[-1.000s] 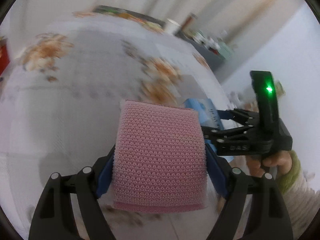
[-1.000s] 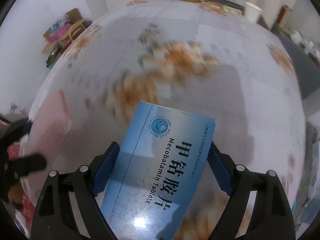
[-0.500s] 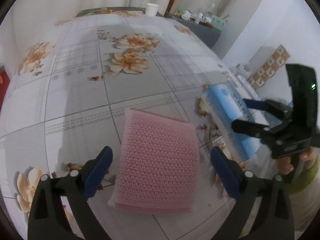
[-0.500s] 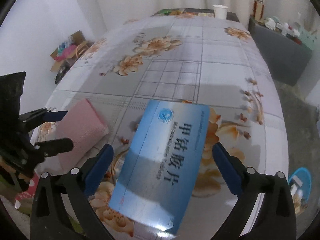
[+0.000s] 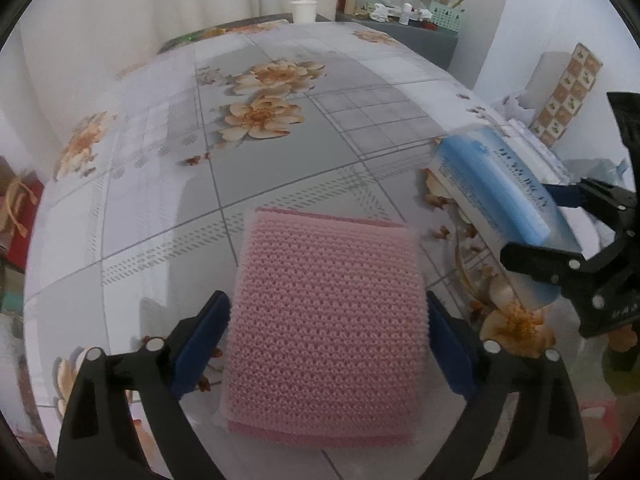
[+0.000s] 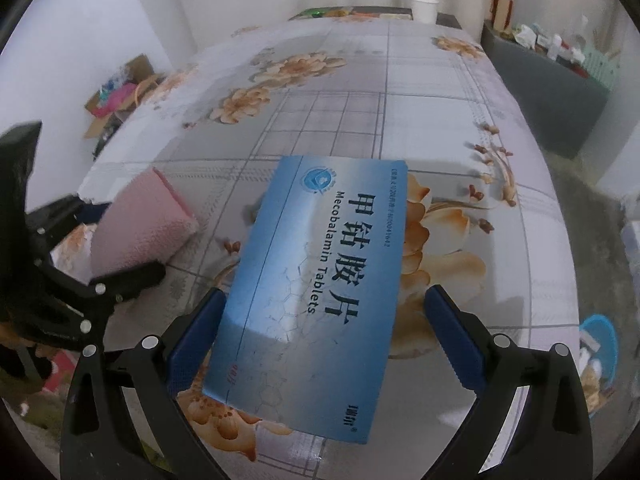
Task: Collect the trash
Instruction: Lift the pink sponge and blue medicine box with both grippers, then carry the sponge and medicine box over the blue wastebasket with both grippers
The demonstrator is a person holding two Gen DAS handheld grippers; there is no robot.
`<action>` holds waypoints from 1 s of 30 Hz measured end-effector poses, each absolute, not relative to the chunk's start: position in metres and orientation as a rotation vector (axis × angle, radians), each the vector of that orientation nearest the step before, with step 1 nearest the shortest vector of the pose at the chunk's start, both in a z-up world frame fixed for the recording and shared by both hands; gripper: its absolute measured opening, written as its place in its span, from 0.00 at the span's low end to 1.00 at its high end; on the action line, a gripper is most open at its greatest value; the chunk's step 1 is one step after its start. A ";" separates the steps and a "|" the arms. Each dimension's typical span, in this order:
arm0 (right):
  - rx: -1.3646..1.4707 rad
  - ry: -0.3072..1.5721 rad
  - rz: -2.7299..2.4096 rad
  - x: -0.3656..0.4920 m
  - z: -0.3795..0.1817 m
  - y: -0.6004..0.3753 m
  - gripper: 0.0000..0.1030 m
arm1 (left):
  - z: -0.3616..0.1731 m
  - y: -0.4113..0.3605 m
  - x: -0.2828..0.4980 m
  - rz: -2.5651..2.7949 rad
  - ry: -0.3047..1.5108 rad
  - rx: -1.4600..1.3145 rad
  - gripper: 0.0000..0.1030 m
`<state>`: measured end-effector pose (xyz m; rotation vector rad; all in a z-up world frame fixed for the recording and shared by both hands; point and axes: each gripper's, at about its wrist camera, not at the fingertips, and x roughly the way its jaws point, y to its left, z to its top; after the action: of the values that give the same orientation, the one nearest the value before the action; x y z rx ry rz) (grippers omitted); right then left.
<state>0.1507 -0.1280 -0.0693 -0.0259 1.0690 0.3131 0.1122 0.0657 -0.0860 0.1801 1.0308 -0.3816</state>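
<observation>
A pink knitted foam pad (image 5: 326, 320) lies on the flowered tablecloth (image 5: 280, 160) between the fingers of my left gripper (image 5: 328, 336); the blue pads touch its two sides. It also shows in the right wrist view (image 6: 140, 224). A blue Mecobalamin tablet box (image 6: 320, 292) lies flat between the fingers of my right gripper (image 6: 324, 332); the left pad touches it and a gap shows beside the right pad. The box (image 5: 500, 196) and the right gripper (image 5: 560, 236) show at the right of the left wrist view.
A white paper cup (image 6: 424, 8) stands at the table's far edge. A dark side cabinet (image 6: 544, 80) with bottles is at the back right. A cardboard box of clutter (image 6: 116, 96) sits on the floor to the left. A blue bin (image 6: 596, 344) is on the floor to the right.
Both grippers opened wide and set the pad and box on the table half a second ago. Now both have closed in again, the left onto the pad's sides.
</observation>
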 end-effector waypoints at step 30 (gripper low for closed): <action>-0.016 1.041 0.256 0.142 -0.058 -0.120 0.71 | -0.070 0.077 0.097 -0.310 0.923 0.189 0.78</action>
<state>0.1423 -0.1201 -0.0580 -0.0164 1.0413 0.2557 0.0974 0.0773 -0.0703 0.1894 0.9229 -0.3105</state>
